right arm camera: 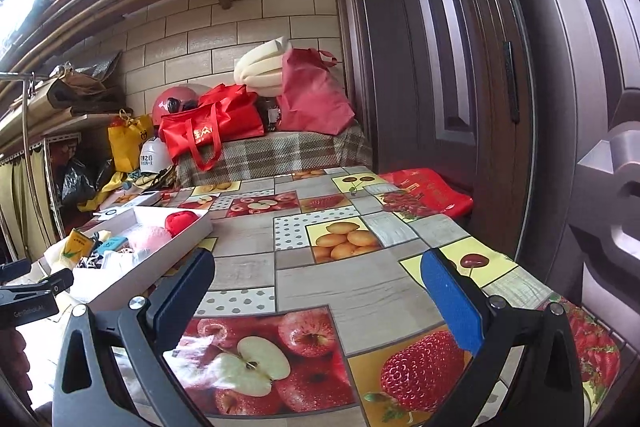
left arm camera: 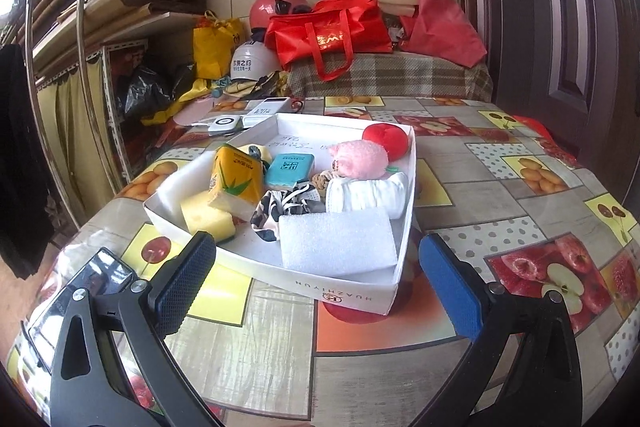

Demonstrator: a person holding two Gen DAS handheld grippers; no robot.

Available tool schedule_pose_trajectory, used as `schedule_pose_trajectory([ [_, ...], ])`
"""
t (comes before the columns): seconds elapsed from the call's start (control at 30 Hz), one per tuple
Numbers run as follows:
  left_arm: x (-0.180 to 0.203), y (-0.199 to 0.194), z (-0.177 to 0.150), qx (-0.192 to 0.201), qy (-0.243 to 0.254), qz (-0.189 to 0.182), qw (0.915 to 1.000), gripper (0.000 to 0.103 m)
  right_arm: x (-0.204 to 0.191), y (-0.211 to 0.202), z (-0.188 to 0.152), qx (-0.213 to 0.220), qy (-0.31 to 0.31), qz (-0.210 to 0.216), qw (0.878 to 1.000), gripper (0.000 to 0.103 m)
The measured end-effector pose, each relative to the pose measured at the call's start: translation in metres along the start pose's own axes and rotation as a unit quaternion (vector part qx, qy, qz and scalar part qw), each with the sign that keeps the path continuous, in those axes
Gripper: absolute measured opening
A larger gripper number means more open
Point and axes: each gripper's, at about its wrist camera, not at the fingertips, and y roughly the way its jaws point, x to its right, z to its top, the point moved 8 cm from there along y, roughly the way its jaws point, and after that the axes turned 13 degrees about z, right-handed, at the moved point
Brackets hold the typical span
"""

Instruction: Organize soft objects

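Observation:
A shallow white box [left arm camera: 344, 289] [right arm camera: 160, 259] sits on the fruit-print tablecloth. Inside lie a white foam block [left arm camera: 336, 243], a yellow sponge [left arm camera: 206, 217], a yellow tissue pack [left arm camera: 234, 177], a teal packet [left arm camera: 290, 169], a patterned scrunchie [left arm camera: 280, 207], rolled white cloth [left arm camera: 366, 195], a pink plush [left arm camera: 358, 157] [right arm camera: 150, 237] and a red plush [left arm camera: 386, 139] [right arm camera: 182, 221]. My left gripper [left arm camera: 318, 283] is open just in front of the box's near wall, with nothing between its fingers. My right gripper [right arm camera: 316, 301] is open over bare tablecloth, to the right of the box.
A phone [left arm camera: 80, 303] lies at the table's near left edge. White gadgets [left arm camera: 228, 123] sit behind the box. Red bags [left arm camera: 332, 35], helmets [left arm camera: 252, 61] and foam pile up on a plaid-covered surface at the back. A dark door [right arm camera: 500, 67] stands close on the right.

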Motion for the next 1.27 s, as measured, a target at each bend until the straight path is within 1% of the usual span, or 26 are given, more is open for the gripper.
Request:
schedule_pose_trajectory([
  [0.1,-0.0046,0.0024,-0.001,-0.006,-0.007,0.01,0.9999,0.103,-0.0008,-0.0022,0.0008,0.006,0.0,0.001,1.0,0.103],
  [0.3,-0.0055,-0.0006,0.0,0.002,-0.005,0.018,0.9998,0.103,-0.0067,-0.0025,0.0021,0.01,-0.014,0.006,1.0,0.103],
  [0.63,-0.0058,0.0001,-0.0006,-0.002,-0.006,0.018,0.9998,0.103,-0.007,-0.0027,0.0021,0.01,-0.01,0.008,1.0,0.103],
  [1.27,-0.0036,-0.0027,0.0024,0.007,-0.005,0.009,0.9999,0.103,-0.0076,-0.0028,0.0019,0.01,-0.009,0.008,1.0,0.103],
])
